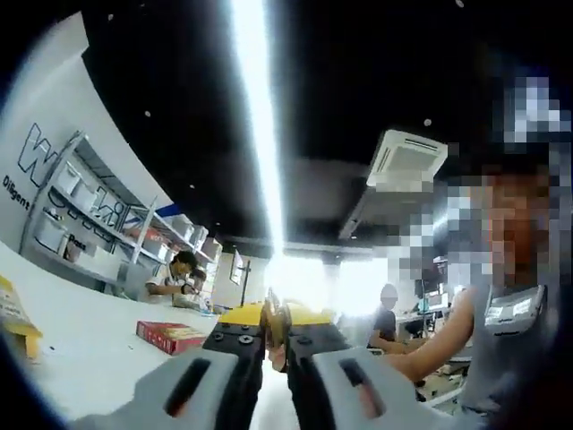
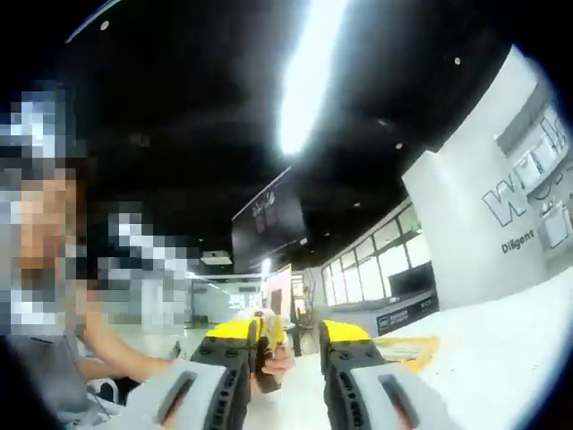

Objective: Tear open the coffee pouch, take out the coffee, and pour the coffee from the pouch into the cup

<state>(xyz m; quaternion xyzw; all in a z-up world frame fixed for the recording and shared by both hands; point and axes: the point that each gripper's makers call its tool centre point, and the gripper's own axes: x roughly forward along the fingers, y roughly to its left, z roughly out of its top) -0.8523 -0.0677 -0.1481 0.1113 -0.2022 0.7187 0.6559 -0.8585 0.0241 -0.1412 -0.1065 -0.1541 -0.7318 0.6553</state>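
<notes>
Closest, left gripper [image 1: 276,333]: up above the white table [image 1: 89,358], squeezed almost shut on the coffee pouch [image 1: 275,313], with just a thin gap between the yellow tips.
Coffee pouch: small and yellow, standing on edge between the left gripper's jaws, over the near side of the white table.
Right gripper [image 2: 303,339]: also up above the white table [image 2: 501,358], jaws held apart with a clear gap, nothing seen pinched between them.
Hand [image 2: 274,360]: in that gap, close to one jaw, fingers curled round something small and yellow; cannot tell what.
Flat yellow packet [image 2: 407,348]: lying on the white table, just past the right gripper's other jaw.
Red box [image 1: 170,336]: lying flat on the white table, a bit past the left gripper.
Yellow thing [image 1: 18,324]: at the edge of the white table, well apart from the red box; too cut off to name.
Seated person [image 1: 175,273]: bent over the far end of the white table.
Shelves [image 1: 98,219]: behind the white table, against the wall, full of boxes.
Light strip [image 1: 255,116]: long and bright, high over the white table.
Air unit [image 1: 407,161]: in the dark ceiling, high above the white table.
</notes>
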